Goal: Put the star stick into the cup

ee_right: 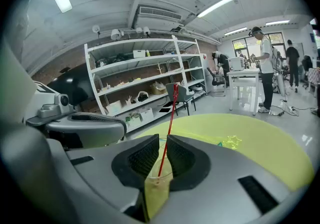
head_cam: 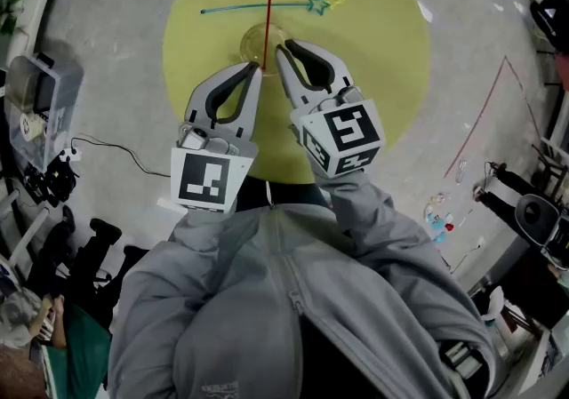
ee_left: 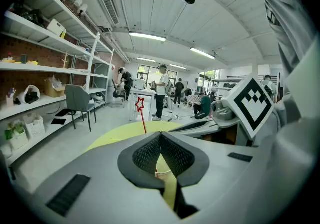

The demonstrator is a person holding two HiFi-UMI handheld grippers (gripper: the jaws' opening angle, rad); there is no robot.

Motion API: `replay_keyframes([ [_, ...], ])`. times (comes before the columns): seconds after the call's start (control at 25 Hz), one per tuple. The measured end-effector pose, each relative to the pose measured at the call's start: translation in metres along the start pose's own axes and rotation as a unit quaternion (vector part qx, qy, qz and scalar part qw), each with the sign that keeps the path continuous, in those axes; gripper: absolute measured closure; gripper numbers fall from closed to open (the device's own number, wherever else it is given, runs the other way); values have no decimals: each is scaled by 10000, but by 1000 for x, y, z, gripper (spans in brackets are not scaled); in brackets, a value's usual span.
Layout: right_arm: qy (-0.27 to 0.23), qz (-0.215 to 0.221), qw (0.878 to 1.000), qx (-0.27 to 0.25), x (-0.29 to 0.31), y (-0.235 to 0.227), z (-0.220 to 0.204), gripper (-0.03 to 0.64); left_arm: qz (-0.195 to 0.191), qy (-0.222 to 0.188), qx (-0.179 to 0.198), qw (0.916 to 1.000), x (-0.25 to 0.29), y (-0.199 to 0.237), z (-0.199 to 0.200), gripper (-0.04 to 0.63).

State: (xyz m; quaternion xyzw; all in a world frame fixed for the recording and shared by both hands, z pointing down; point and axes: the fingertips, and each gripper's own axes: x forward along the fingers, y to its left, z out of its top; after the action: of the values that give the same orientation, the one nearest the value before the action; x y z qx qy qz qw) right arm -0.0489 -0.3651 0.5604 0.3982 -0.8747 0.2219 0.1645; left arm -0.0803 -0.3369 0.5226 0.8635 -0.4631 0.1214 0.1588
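The red star stick (head_cam: 268, 11) stands in the cup (head_cam: 247, 40), so the job looks done. The left gripper (head_cam: 256, 68) is closed and empty. The right gripper (head_cam: 284, 49) has its jaws slightly parted and holds nothing.

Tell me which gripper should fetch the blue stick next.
Probably right: the right gripper is slightly open and nearer the star end of the blue stick; the left gripper is shut.

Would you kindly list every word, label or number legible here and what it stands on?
No text here can be read.
Left gripper, right gripper: square markers on their cubes, no letters.
Grey jacket: small print near the hem, too small to read.
Shelf boxes: labels, if any, too blurred.
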Motion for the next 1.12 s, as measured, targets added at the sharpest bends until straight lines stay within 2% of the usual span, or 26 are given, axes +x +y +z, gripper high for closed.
replay_keyframes([
  [0.2, -76, -105, 9999, 13, -25, 5, 16, 580, 44, -82, 139, 9999, -11, -10, 20, 578],
  [0.44, -394, -205, 9990, -79, -65, 17, 54, 581, 62, -225, 291, 9993, -34, -28, 51, 578],
  [1.12, -1236, -392, 9889, -728, -178, 76, 153, 583, 297, -747, 512, 9954, -112, -68, 138, 578],
])
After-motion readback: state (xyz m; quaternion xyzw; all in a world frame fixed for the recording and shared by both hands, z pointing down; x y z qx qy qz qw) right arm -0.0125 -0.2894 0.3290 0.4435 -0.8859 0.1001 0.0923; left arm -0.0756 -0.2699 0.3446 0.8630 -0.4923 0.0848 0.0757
